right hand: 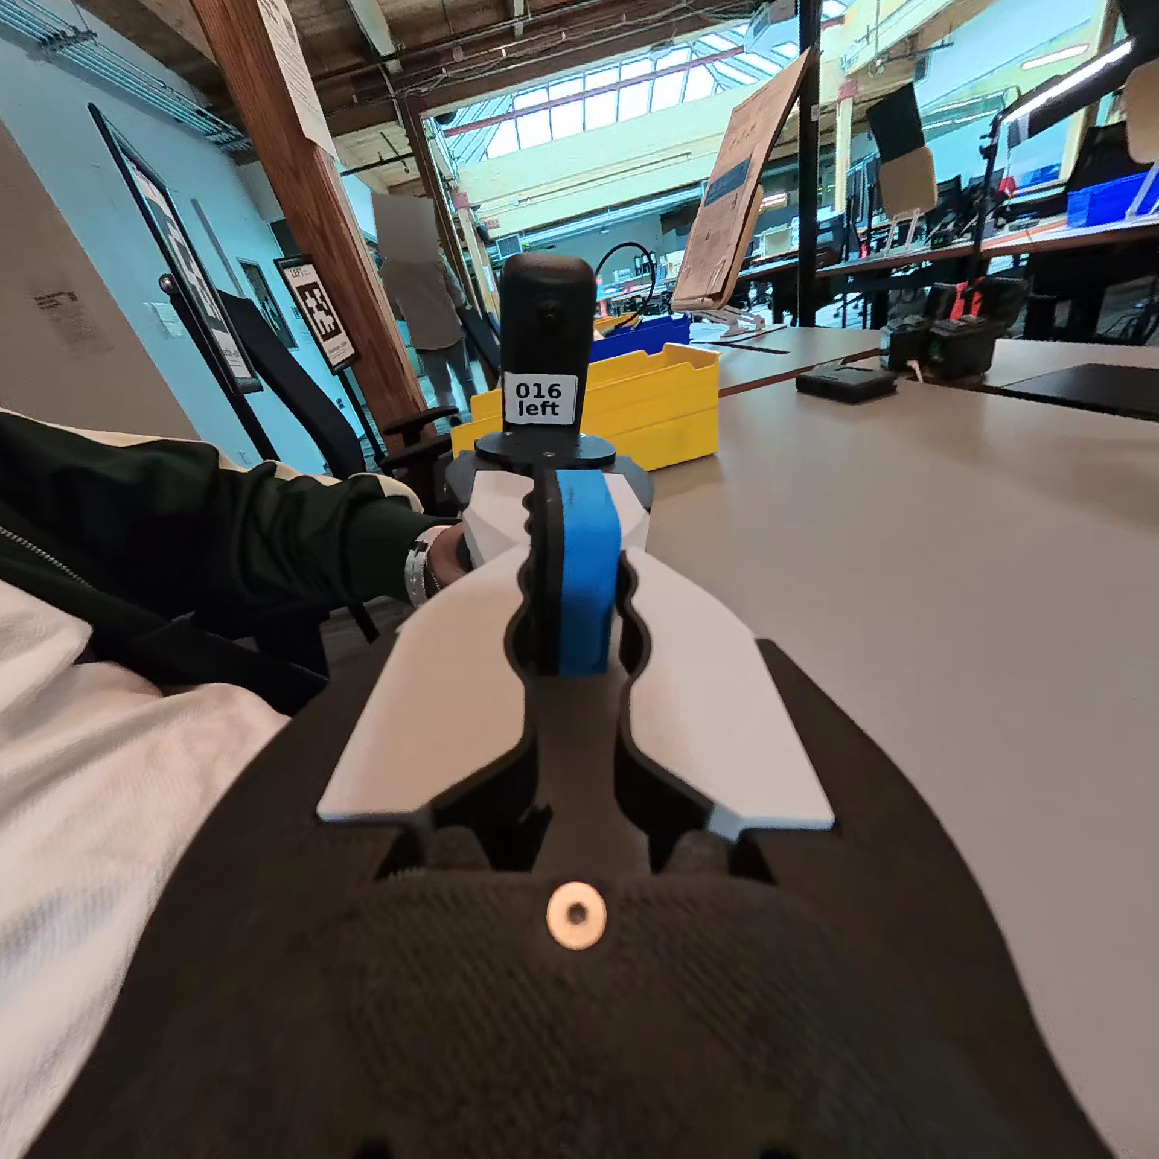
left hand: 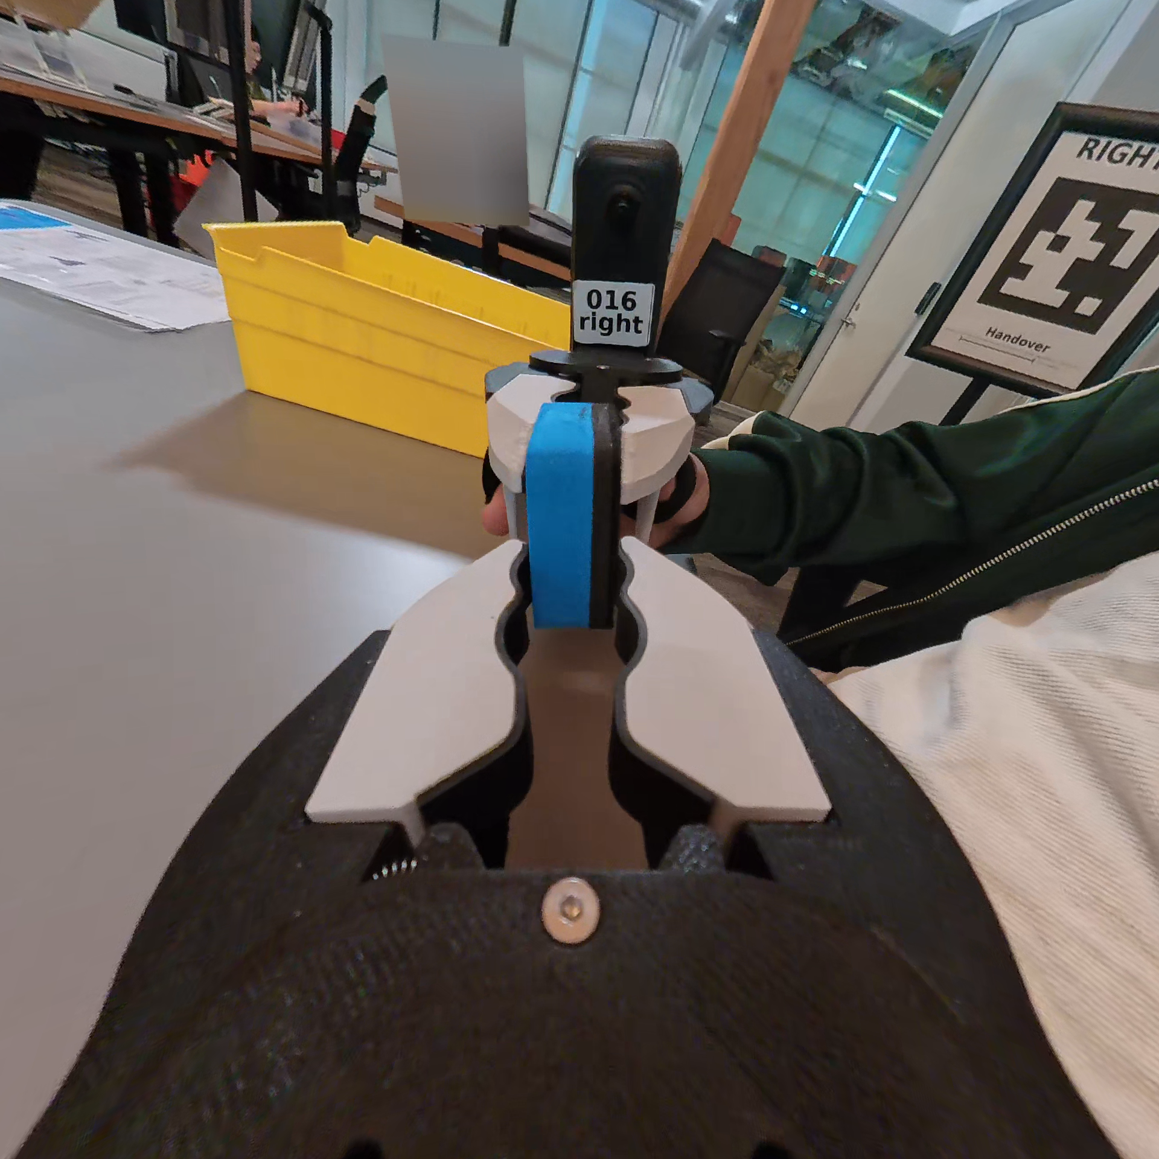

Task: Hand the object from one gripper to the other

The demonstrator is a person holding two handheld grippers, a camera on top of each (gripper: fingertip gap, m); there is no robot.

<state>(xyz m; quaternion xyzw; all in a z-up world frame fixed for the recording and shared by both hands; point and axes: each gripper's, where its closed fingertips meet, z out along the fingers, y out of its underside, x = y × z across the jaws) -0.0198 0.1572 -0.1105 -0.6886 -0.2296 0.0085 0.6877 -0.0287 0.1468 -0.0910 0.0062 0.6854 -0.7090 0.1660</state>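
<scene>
A flat block with a blue foam side and a black side [left hand: 558,533] stands on edge in the air between the two grippers, which face each other. My left gripper [left hand: 572,564] has both white fingertips pressed on the block's near end. My right gripper [left hand: 589,433], held by a hand in a dark green sleeve, closes on its far end. In the right wrist view the block [right hand: 589,583] sits between my right gripper's [right hand: 574,577] tips, with my left gripper [right hand: 564,502] on its far end. Both look shut on the block.
A grey table [left hand: 157,502] lies below and to the side and also shows in the right wrist view [right hand: 878,564]. A yellow bin [left hand: 351,326] stands on it, seen also in the right wrist view [right hand: 658,401]. Papers [left hand: 106,276] lie far left. Black devices [right hand: 846,382] sit at the table's back. A framed marker sign [left hand: 1053,251] stands off the table.
</scene>
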